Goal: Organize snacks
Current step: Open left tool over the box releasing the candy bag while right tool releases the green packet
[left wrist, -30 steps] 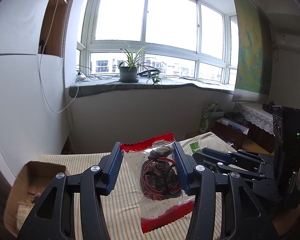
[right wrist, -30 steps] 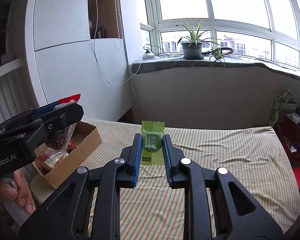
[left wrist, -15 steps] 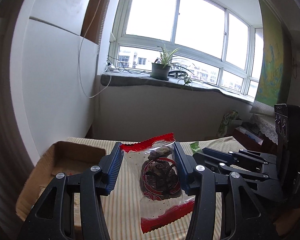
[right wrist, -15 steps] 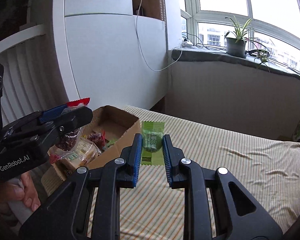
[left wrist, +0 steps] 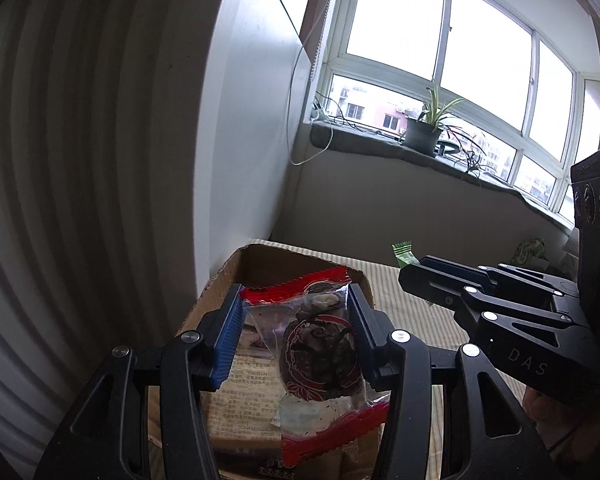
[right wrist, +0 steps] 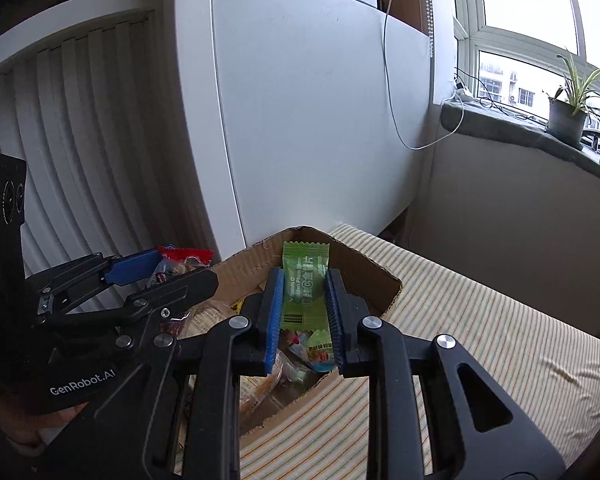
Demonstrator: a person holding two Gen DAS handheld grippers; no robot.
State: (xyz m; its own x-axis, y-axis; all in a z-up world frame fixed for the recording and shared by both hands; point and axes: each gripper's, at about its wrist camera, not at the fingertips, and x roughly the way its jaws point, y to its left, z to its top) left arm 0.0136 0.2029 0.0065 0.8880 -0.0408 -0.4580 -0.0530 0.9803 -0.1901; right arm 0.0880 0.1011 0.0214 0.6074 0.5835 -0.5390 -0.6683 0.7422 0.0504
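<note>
Left gripper [left wrist: 294,332]: jaws clamped on a clear packet with red ends [left wrist: 320,364], blue pads pressing both its long sides. Dark round snack visible through the film. Packet's long axis runs forward along the fingers, far red end up and away, near red end low toward the camera. Its lower corner is partly cut off behind the right finger.

Right gripper [right wrist: 305,312]: jaws closed on a green packet [right wrist: 305,284], held by its long edges, long axis also forward along the fingers, crimped top end pointing away. Print on it too small to read fully. Its bottom end merges with other wrappers below; the limit is hard to make out.

Both packets hang over an open cardboard box [right wrist: 380,276]. Box holds several wrapped snacks [right wrist: 260,384]; individual kinds unclear, partly hidden by the fingers. Whether either packet touches the contents cannot be told.

Box sits at the corner of a striped cloth surface [right wrist: 500,344], close against a white cabinet [right wrist: 320,120]. Open cloth stretches to the right of the box. Windowsill with a potted plant [left wrist: 424,132] lies well beyond.
</note>
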